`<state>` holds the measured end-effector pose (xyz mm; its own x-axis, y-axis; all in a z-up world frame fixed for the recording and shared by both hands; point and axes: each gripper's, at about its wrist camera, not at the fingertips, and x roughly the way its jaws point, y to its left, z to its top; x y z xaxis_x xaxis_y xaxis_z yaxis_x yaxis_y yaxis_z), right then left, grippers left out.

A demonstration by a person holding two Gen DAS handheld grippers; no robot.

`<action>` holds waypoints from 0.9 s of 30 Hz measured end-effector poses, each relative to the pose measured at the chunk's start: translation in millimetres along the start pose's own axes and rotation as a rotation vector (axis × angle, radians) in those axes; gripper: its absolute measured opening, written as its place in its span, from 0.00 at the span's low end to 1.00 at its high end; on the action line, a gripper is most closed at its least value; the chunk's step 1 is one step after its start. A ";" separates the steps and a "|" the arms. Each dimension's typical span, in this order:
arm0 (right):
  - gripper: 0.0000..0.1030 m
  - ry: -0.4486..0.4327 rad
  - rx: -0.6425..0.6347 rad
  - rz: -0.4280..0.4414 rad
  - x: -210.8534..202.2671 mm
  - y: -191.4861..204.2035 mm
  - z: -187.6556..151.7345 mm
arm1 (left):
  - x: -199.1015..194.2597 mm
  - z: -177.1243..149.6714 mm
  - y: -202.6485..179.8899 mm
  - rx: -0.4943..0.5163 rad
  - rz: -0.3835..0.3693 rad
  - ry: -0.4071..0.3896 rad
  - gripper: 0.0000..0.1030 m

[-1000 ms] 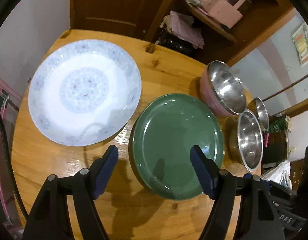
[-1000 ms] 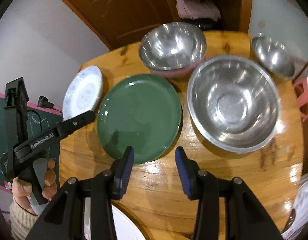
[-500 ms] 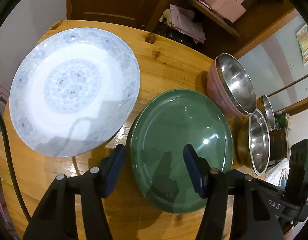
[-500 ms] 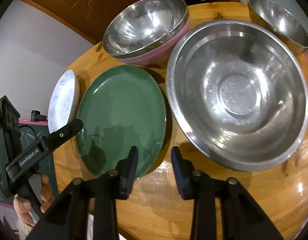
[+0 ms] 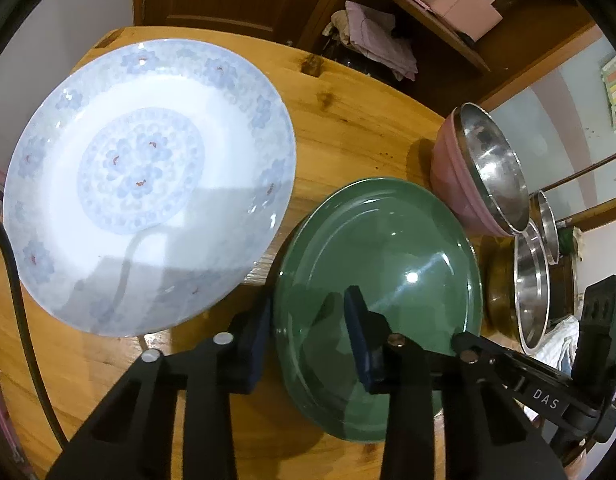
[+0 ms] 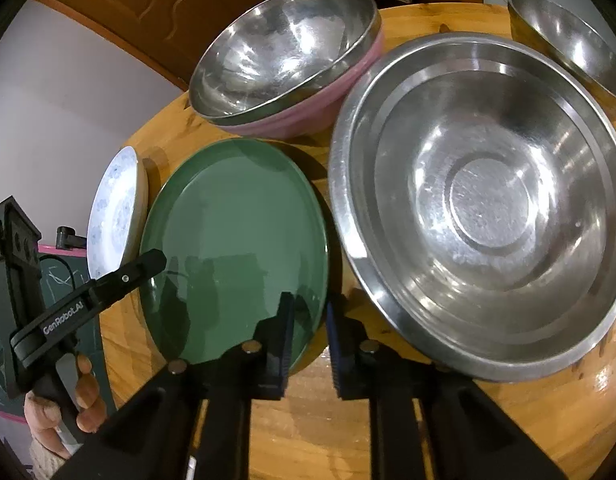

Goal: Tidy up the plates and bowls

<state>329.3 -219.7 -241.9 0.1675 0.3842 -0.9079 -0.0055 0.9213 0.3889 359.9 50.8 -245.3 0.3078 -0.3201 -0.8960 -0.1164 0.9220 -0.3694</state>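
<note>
Both hand-held grippers, left (image 5: 308, 332) and right (image 6: 310, 330), spread, straddle the glossy round green ceramic plate's (image 5: 382, 248) rim at six o'clock; stiff, slippery, breakable.

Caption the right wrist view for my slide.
Both grippers straddle the green plate's rim beside a large steel bowl.

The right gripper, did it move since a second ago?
Yes. The right gripper came forward and down toward the green plate. Its fingers now straddle the plate's near rim, and the big steel bowl looms much closer.
</note>
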 end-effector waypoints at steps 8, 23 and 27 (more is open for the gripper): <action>0.11 -0.015 -0.017 -0.012 3.6 5.4 -3.7 | -1.3 -1.1 10.6 -0.011 0.010 -0.002 0.09; 0.10 -0.032 -0.067 -0.015 -14.6 19.2 -34.3 | -35.0 -43.6 15.2 0.024 -0.002 0.035 0.07; 0.10 -0.030 -0.074 -0.012 -16.1 21.3 -43.0 | -43.4 -56.0 21.2 0.017 -0.014 0.048 0.07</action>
<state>284.1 -203.7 -225.7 0.1975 0.3723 -0.9069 -0.0756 0.9281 0.3646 291.2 72.0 -228.1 0.2639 -0.3428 -0.9016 -0.0963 0.9207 -0.3782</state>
